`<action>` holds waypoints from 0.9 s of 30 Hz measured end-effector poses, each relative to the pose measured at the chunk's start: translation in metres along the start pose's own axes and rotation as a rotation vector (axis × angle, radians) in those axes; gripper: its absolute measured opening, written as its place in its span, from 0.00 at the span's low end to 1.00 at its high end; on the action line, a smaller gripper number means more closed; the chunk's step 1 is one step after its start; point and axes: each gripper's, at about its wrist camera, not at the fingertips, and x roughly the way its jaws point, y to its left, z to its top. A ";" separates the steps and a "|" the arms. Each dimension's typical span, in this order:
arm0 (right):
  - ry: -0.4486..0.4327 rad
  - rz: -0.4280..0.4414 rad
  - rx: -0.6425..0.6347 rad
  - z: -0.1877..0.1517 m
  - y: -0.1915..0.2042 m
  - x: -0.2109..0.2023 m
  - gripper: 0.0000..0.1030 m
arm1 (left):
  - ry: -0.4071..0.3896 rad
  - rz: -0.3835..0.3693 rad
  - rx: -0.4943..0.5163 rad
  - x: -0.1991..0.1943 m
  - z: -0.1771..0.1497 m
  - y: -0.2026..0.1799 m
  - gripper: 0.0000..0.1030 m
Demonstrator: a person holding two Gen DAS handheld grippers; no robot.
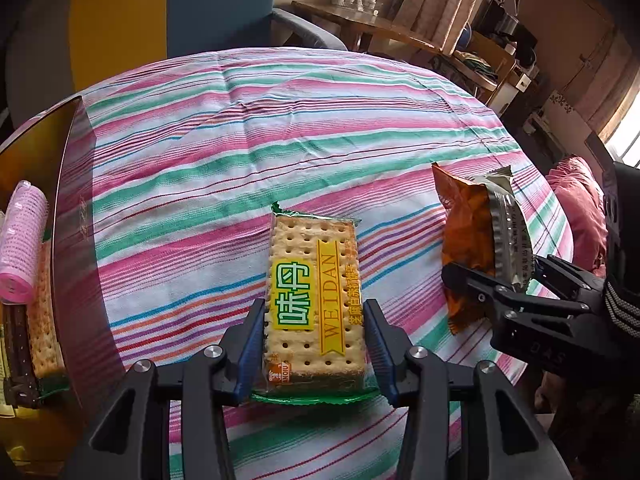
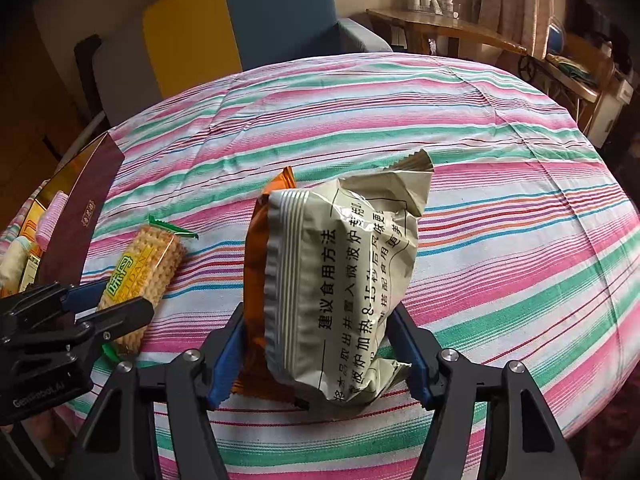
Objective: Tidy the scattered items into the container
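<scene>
Round table under a striped cloth [image 1: 280, 128] in pink, green and white, creased across the middle; a blue and yellow chair [image 2: 240, 28] stands behind its far edge. At the table's left edge sits the box [image 1: 70, 208], dark maroon outside with a gold lining, open at the top. Inside it, seen from the left wrist view: a pink roll [image 1: 22, 248] lying over a cracker pack [image 1: 44, 320], with darker packets below that are too cramped to tell apart. Near the front edge of the table, on the cloth, lies a pack of crackers [image 1: 316, 300] in clear wrap with green ends and a yellow label. The left gripper [image 1: 314, 344] straddles its near half, blue pads against both long sides, jaws about half open and set on the pack (the pack's far end lies flat on the cloth). To its right, near it but apart, the right gripper [image 2: 316, 356] has hold of two snack bags at once, jaws roughly half open with the pads pressed into both: a grey-green bag [image 2: 344, 280] with printed Chinese text on the right, and an orange bag [image 2: 254, 264] pressed against its left side. Both bags stand up on end from the jaws, tilted slightly. A striped sleeve cuff [image 1: 622, 308] shows behind the right gripper.
</scene>
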 end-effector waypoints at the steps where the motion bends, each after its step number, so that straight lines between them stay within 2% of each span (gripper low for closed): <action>1: -0.001 -0.002 0.001 0.000 0.001 0.000 0.65 | 0.001 -0.006 0.001 -0.001 -0.001 -0.001 0.47; 3: -0.001 -0.004 -0.001 -0.001 0.002 -0.001 0.65 | 0.002 -0.009 0.000 -0.002 -0.002 -0.001 0.48; 6: -0.002 -0.006 -0.003 -0.001 0.003 -0.001 0.65 | 0.007 0.014 0.012 0.000 0.002 -0.004 0.57; 9: 0.001 0.002 -0.001 0.000 0.003 0.001 0.67 | 0.028 0.045 0.057 0.006 0.006 -0.009 0.58; 11: 0.003 0.009 0.000 0.000 0.003 0.001 0.69 | 0.026 0.054 0.076 0.008 0.007 -0.011 0.57; 12: 0.001 0.007 -0.006 0.000 0.004 0.002 0.70 | 0.021 0.054 0.078 0.008 0.006 -0.012 0.55; 13: 0.000 0.006 -0.012 -0.001 0.005 0.002 0.70 | 0.014 0.053 0.075 0.007 0.005 -0.011 0.48; 14: -0.001 0.004 -0.019 -0.001 0.006 0.003 0.72 | 0.007 0.052 0.070 0.007 0.004 -0.011 0.47; 19: -0.017 -0.024 -0.062 -0.004 0.012 0.005 0.73 | -0.007 0.038 0.067 0.003 -0.004 -0.012 0.47; 27: -0.023 -0.024 -0.012 -0.005 0.013 -0.004 0.62 | -0.012 -0.016 0.036 -0.008 -0.014 -0.011 0.47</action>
